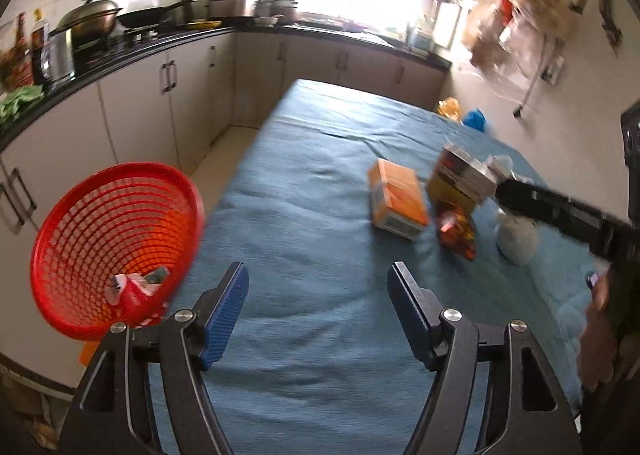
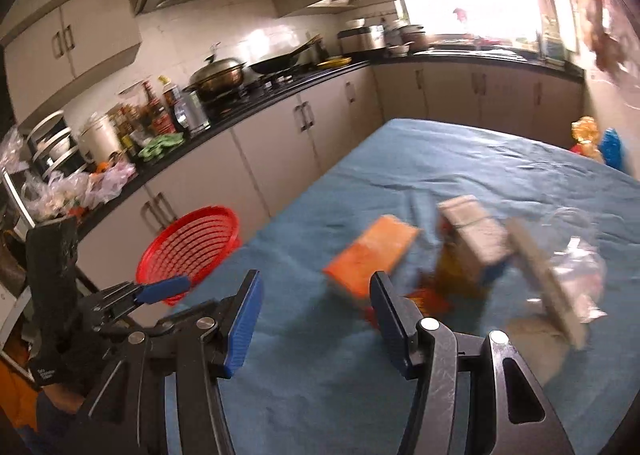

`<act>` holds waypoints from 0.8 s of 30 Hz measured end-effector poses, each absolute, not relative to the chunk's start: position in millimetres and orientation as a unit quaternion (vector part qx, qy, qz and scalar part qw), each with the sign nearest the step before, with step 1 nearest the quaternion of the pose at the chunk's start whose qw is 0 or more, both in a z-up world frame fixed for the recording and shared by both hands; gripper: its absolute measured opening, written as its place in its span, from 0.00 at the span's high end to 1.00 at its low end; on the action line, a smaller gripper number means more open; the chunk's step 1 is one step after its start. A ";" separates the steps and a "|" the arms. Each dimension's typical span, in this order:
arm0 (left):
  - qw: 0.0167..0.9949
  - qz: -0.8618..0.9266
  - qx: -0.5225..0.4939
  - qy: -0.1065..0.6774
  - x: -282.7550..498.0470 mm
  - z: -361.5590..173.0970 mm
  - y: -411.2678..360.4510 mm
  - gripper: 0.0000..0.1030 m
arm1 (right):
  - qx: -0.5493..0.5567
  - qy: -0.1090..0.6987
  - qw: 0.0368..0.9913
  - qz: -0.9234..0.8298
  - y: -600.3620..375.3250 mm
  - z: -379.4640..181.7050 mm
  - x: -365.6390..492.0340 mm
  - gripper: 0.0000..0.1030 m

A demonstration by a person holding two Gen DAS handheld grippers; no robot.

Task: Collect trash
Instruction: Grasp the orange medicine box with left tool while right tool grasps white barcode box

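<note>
My left gripper [image 1: 318,295] hangs open over the near part of the blue-clothed table [image 1: 320,143], with nothing between its blue pads. A red mesh basket [image 1: 116,239] sits just left of it, off the table's edge, with a red wrapper [image 1: 132,291] inside. My right gripper [image 2: 318,307] is also open and holds nothing. Ahead of it lie an orange box [image 2: 368,255], a yellow and white box [image 2: 472,243], a red-orange wrapper [image 2: 432,299] and a clear plastic bag [image 2: 572,275]. A grey crumpled ball [image 1: 516,239] lies beside them.
A dark kitchen counter [image 2: 280,95] with pots, bottles and bags runs along the left and the back. White cabinets stand below it, across a narrow strip of floor [image 1: 224,159] beside the table. Yellow and blue bags [image 2: 600,143] sit past the table's far right corner.
</note>
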State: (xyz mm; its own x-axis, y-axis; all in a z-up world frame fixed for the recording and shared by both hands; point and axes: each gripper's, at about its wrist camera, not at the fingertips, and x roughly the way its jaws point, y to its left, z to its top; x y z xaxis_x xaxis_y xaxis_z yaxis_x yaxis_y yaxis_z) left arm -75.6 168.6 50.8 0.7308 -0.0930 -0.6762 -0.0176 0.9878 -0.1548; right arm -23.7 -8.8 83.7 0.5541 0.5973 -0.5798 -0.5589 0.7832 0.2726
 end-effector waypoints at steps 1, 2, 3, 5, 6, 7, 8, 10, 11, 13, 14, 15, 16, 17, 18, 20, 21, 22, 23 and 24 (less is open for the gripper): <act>0.927 -0.022 -0.071 0.368 -73.7 50.9 163.1 0.28 | 0.032 0.338 0.884 0.322 -19.4 84.7 -21.0 0.42; 0.927 -0.023 -0.067 0.369 -71.7 51.1 158.0 0.27 | 0.035 0.335 0.887 0.315 -30.6 86.6 -17.6 0.42; 0.926 -0.025 -0.064 0.370 -70.1 51.2 154.6 0.27 | 0.035 0.330 0.893 0.306 -41.7 88.9 -13.8 0.42; 0.925 -0.027 -0.055 0.374 -66.2 51.8 146.2 0.26 | 0.034 0.322 0.902 0.286 -60.4 92.6 -6.7 0.43; 0.925 -0.029 -0.050 0.376 -63.5 51.9 141.1 0.26 | 0.032 0.318 0.907 0.275 -71.3 94.0 -2.0 0.44; 0.925 -0.031 -0.047 0.377 -61.3 52.2 137.9 0.26 | 0.029 0.316 0.910 0.266 -77.4 95.2 2.4 0.44; 0.924 -0.032 -0.045 0.378 -58.6 52.7 134.2 0.26 | 0.023 0.315 0.913 0.257 -84.4 94.8 6.5 0.46; 0.922 -0.035 -0.037 0.383 -52.3 53.7 126.4 0.25 | 0.008 0.320 0.917 0.239 -96.6 91.5 16.7 0.50; 0.922 -0.037 -0.034 0.385 -50.2 54.3 123.6 0.24 | 0.001 0.329 0.914 0.235 -101.2 87.8 22.8 0.53; 0.922 -0.040 -0.023 0.385 -43.5 56.8 116.6 0.22 | -0.011 0.344 0.907 0.241 -106.7 78.9 30.1 0.57; 0.922 -0.039 -0.021 0.385 -40.8 57.7 114.9 0.22 | -0.019 0.349 0.906 0.240 -106.6 75.6 32.2 0.57; 0.922 -0.039 -0.018 0.386 -38.0 58.5 113.0 0.22 | -0.034 0.351 0.907 0.231 -104.3 72.1 33.2 0.57; 0.922 -0.041 -0.017 0.386 -34.9 59.3 111.2 0.22 | -0.049 0.349 0.909 0.223 -102.1 68.4 33.5 0.57; 0.921 -0.042 -0.016 0.386 -32.0 59.9 109.4 0.22 | -0.063 0.347 0.910 0.218 -100.2 65.5 33.4 0.57; 0.921 -0.042 -0.015 0.388 -28.9 59.9 108.2 0.22 | -0.080 0.345 0.911 0.213 -96.4 62.3 33.6 0.60; 0.919 -0.044 -0.012 0.391 -21.1 59.7 106.3 0.22 | -0.106 0.347 0.910 0.198 -92.9 55.4 33.6 0.69; 0.918 -0.044 -0.011 0.393 -17.5 59.6 106.5 0.21 | -0.116 0.347 0.910 0.194 -91.6 52.4 34.4 0.78; 0.917 -0.041 -0.011 0.396 -12.7 59.1 106.5 0.21 | -0.125 0.348 0.909 0.192 -90.2 48.9 35.2 0.81; 0.917 -0.040 -0.011 0.398 -9.1 58.7 106.4 0.21 | -0.134 0.348 0.909 0.187 -89.7 46.5 35.6 0.83; 0.916 -0.040 -0.011 0.400 -4.5 58.0 106.2 0.21 | -0.141 0.342 0.912 0.179 -90.3 45.6 34.8 0.85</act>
State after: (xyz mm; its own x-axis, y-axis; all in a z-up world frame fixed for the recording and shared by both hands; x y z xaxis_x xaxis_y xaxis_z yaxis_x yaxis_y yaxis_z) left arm -4.5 106.2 58.0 0.6768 -0.0819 -0.7316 0.0639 0.9966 -0.0525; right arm 34.8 -90.3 45.6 0.7021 0.2303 -0.6739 -0.4234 0.8958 -0.1350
